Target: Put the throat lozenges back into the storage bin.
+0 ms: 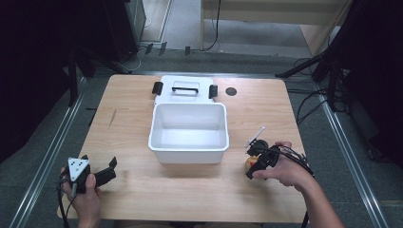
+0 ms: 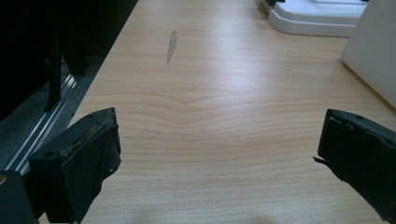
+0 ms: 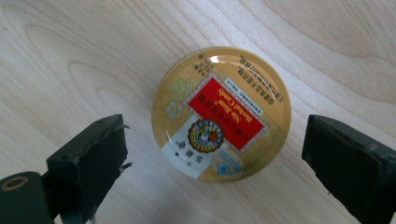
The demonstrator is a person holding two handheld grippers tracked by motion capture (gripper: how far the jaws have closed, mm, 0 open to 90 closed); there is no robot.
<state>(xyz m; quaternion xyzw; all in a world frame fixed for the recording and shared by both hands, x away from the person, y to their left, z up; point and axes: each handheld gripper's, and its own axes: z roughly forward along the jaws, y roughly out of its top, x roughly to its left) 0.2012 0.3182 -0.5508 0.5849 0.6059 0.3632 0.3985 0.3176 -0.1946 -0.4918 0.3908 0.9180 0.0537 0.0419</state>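
Right of the white bin, the right gripper is hovering wide open around a round gold candy tin, touching nothing. Left of the bin, the left gripper is resting wide open over the bare wooden table, holding nothing.

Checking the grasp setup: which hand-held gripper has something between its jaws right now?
The right hand-held gripper: its open jaws flank a round gold tin. The left hand-held gripper is open over bare table.
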